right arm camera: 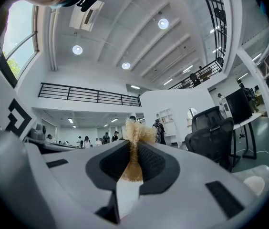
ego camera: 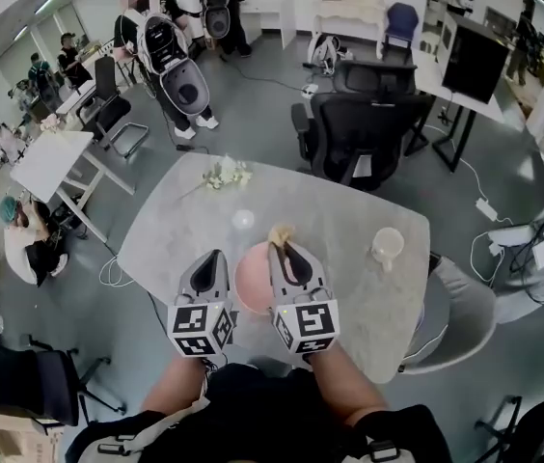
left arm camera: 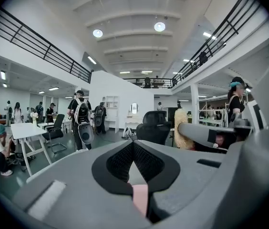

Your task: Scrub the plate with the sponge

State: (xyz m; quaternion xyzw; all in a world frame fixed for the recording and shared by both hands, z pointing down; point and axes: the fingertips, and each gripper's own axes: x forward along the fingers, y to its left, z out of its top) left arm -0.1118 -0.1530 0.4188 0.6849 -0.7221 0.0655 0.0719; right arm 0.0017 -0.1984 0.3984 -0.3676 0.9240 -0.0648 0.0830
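The pale marble table point(ego camera: 359, 258) stood in an open office. Both forearms point(ego camera: 183, 384) reached forward side by side. The left gripper point(ego camera: 218, 256) pinched the pink plate point(ego camera: 253, 280) at its 9 o'clock rim. The right gripper point(ego camera: 278, 248) was clamped on the sponge point(ego camera: 280, 231) at the plate's 1 o'clock edge.

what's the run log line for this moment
left gripper: shut on plate | right gripper: shut on sponge | sponge by plate's far rim | contact unclear

My left gripper point(ego camera: 217, 256) and right gripper point(ego camera: 278, 246), grey shells, black ribbed jaws, black-and-white marker cube point(ego camera: 201, 328) on each, black top point(ego camera: 253, 408).
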